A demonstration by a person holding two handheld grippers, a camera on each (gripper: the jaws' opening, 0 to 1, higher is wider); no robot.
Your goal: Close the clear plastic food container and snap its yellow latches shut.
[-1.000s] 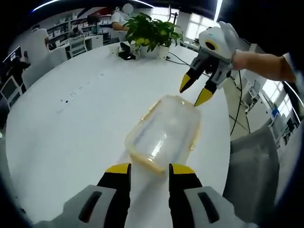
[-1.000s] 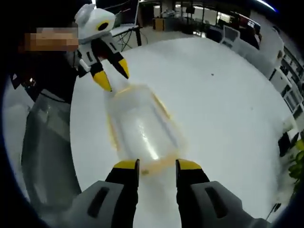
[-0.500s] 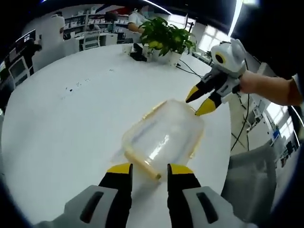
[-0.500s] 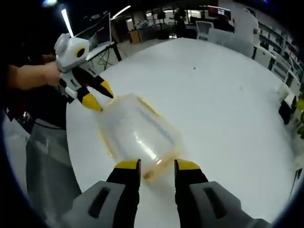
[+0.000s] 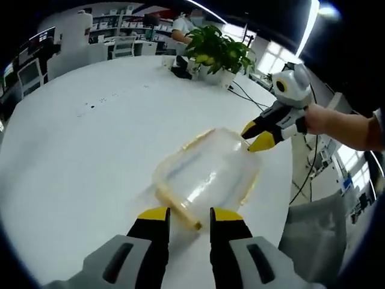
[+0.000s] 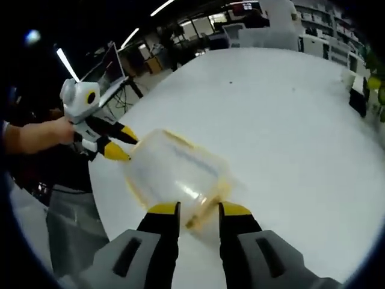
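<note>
The clear plastic food container (image 5: 207, 171) with its lid on lies on the round white table (image 5: 90, 150), reaching from one gripper to the other. My left gripper (image 5: 189, 215) has its jaws narrowly apart, pinching the yellow latch (image 5: 179, 209) at the container's near end. In the left gripper view my right gripper (image 5: 257, 136) holds the far end, carried by a person's hand (image 5: 319, 117). From the other side, my right gripper (image 6: 199, 209) pinches the latch (image 6: 197, 220) of the container (image 6: 174, 174), and my left gripper (image 6: 120, 144) grips the opposite end.
A potted green plant (image 5: 216, 51) with small dark items beside it stands at the table's far side. Cables (image 5: 240, 93) trail near it. The table's edge runs close beside the container, with a grey chair (image 5: 313, 235) below. Office desks and chairs stand beyond.
Both pairs of jaws have drawn in slightly on the container's ends. The container has turned and looks a little tilted, and both views have swung with the hands.
</note>
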